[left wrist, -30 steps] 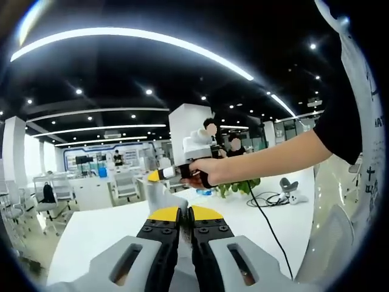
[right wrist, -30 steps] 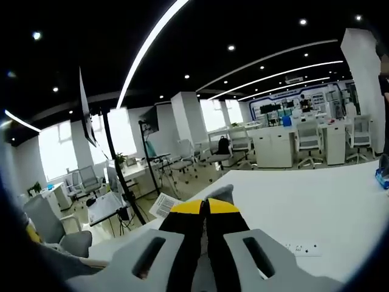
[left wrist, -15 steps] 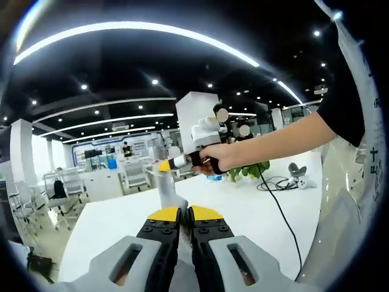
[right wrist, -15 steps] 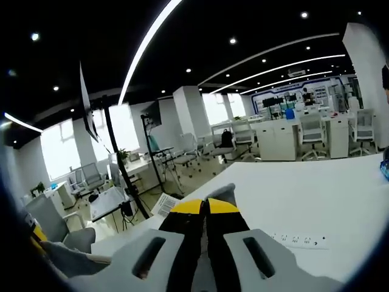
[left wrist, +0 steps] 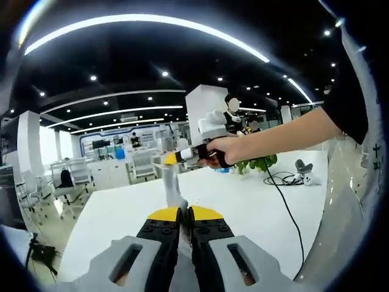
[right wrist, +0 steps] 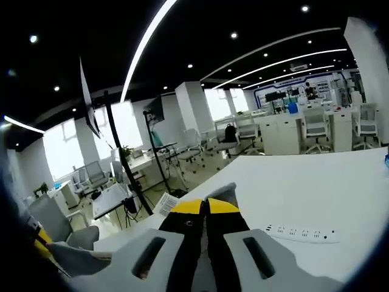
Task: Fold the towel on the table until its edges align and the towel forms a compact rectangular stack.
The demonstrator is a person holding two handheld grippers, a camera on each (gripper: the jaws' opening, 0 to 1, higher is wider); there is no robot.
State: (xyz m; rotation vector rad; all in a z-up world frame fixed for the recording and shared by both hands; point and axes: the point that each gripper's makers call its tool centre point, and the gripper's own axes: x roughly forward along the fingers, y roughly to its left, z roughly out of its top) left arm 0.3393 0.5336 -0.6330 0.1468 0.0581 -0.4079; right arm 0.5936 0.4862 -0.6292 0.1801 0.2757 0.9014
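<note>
- We read no brand, label or legible writing.
- Left gripper (left wrist: 185,212): jaws closed on the towel (left wrist: 174,193). A grey strip of it runs up and away from the tips to the right gripper (left wrist: 172,159).
- Right gripper, own view (right wrist: 205,205): jaws closed on a grey towel corner (right wrist: 222,191) just beyond the tips.
- The white table (right wrist: 316,201) lies below and ahead of both grippers.
</note>
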